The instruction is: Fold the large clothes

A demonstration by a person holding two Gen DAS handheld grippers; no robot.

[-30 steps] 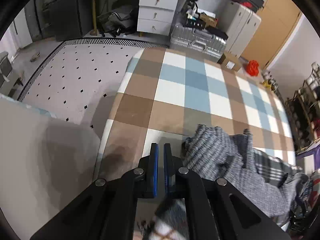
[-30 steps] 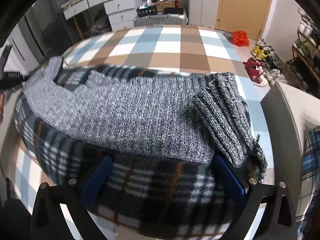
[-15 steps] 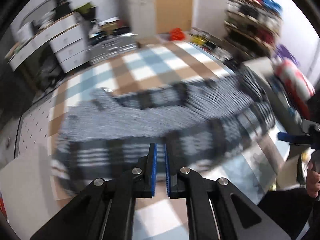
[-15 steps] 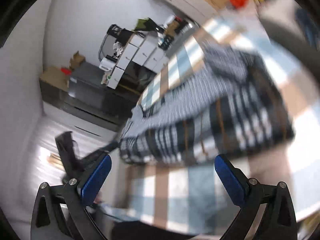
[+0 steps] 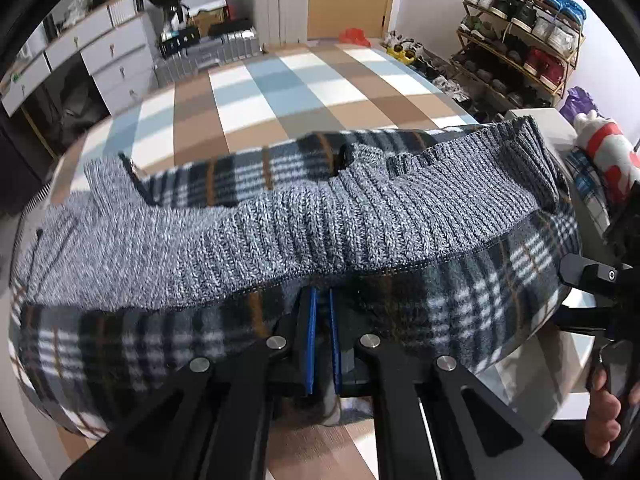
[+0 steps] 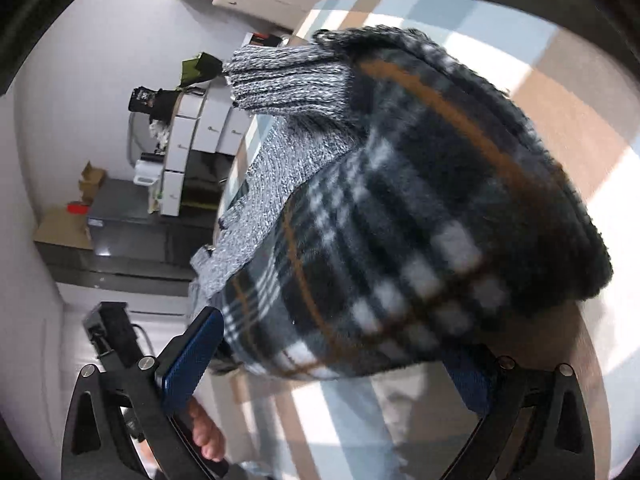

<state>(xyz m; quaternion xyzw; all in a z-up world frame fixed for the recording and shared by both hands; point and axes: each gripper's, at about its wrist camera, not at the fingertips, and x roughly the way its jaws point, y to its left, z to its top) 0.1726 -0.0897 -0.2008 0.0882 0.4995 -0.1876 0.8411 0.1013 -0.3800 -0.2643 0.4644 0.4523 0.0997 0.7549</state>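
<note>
A grey knit sweater (image 5: pixel 280 232) lies across a dark plaid fleece garment (image 5: pixel 120 344) on the table with the checked cloth (image 5: pixel 280 92). My left gripper (image 5: pixel 322 296) is shut, and its tips are tucked under the fleece's near hem. No cloth shows between its pads. In the right wrist view the end of the fleece (image 6: pixel 420 220) bulges between the wide-open fingers of my right gripper (image 6: pixel 332 336), with the sweater (image 6: pixel 280 80) behind it. Its right pad is partly hidden by the fleece. The right gripper's black body (image 5: pixel 592 276) shows at the left wrist view's right edge.
A shoe rack (image 5: pixel 528 40) stands at the far right, and white drawers (image 5: pixel 112 52) and a silver suitcase (image 5: pixel 208 56) stand beyond the table. A red-and-white soft item (image 5: pixel 604 148) lies to the right. A hand (image 5: pixel 604 420) holds the right gripper.
My left gripper swung from the pile's left end to its near long edge, still shut. My right gripper rolled and moved from the long edge to the pile's end, still open.
</note>
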